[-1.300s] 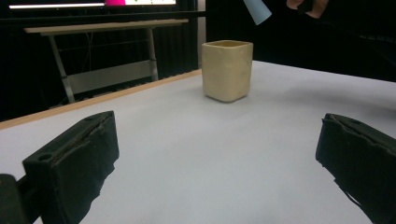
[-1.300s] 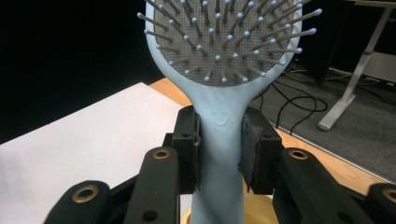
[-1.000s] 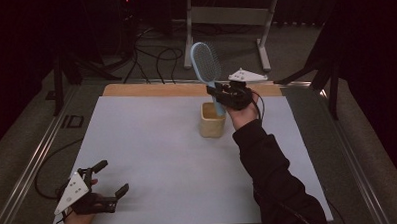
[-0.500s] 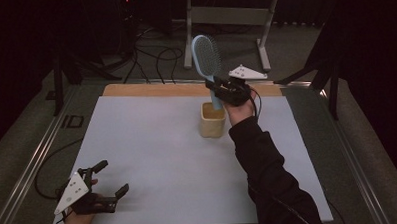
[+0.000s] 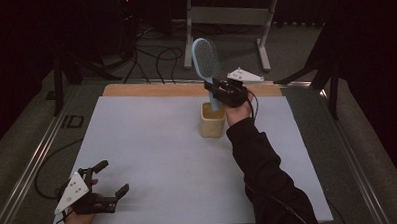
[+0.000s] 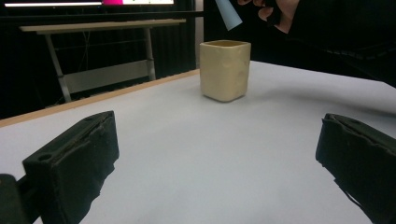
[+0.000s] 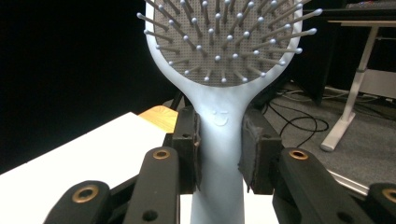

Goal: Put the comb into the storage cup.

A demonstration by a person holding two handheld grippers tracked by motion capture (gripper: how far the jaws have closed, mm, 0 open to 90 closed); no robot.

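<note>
The right gripper (image 5: 216, 90), clamped on the hairbrush (image 5: 206, 59) handle, may tip the cup (image 5: 212, 120) if the handle tip strikes its rim, while the left gripper (image 5: 113, 179) lies wide open and empty.

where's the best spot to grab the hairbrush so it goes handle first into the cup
Grip the hairbrush at its narrow neck just under the bristled head, from behind the head, pads on the two flat edges. That leaves the tapered handle free below to enter the cup. The right claw holds it so.
</note>
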